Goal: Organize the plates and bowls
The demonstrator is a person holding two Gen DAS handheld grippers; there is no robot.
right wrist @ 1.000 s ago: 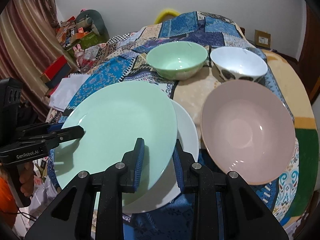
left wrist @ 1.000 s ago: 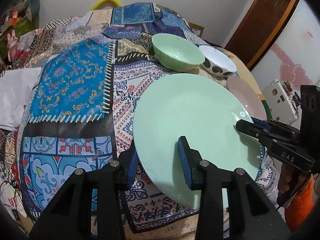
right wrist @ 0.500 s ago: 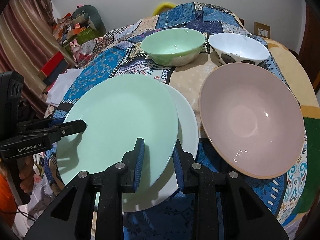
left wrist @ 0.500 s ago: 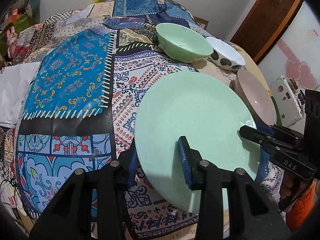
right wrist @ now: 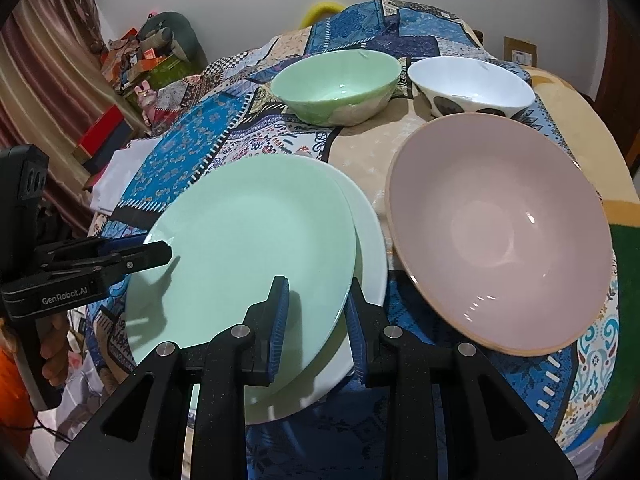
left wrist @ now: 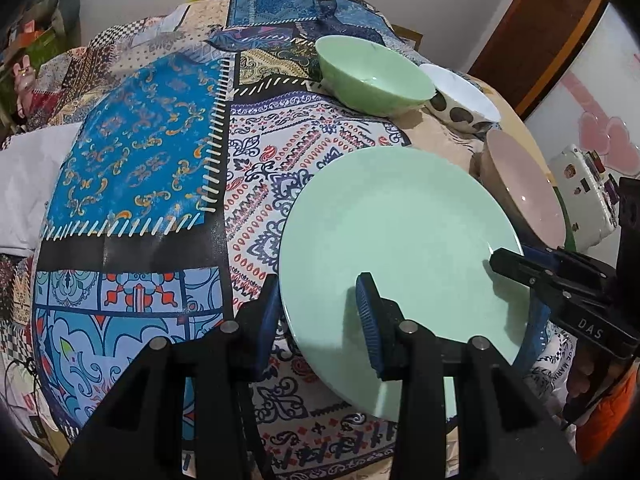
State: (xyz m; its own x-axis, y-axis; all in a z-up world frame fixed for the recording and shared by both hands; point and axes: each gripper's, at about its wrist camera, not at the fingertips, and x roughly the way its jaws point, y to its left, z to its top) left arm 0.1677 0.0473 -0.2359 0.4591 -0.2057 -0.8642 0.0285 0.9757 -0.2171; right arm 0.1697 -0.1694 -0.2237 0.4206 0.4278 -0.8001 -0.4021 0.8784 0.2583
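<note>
A pale green plate (left wrist: 400,232) (right wrist: 248,240) is held at two sides of its rim. My left gripper (left wrist: 320,292) (right wrist: 156,250) is shut on its left edge. My right gripper (right wrist: 316,296) (left wrist: 504,260) is shut on its near right edge. The green plate overlaps a white plate (right wrist: 368,248) that lies beneath it on the cloth. A big pink bowl (right wrist: 500,232) (left wrist: 524,192) stands just right of the plates. Farther back stand a green bowl (right wrist: 336,84) (left wrist: 372,76) and a white bowl with dark spots (right wrist: 472,84) (left wrist: 460,96).
A patchwork cloth (left wrist: 140,160) covers the round table. Left of the plates it lies bare. Boxes and clutter (right wrist: 100,136) sit beyond the table's left edge, beside a curtain. A white device (left wrist: 584,200) and a wooden door (left wrist: 540,32) are off to the right. A hand (right wrist: 52,344) holds the left gripper's handle.
Both grippers keep their hold on the green plate. The views have tipped slightly, so the bowls look a little nearer. The plate's overlap with the white plate looks the same.
</note>
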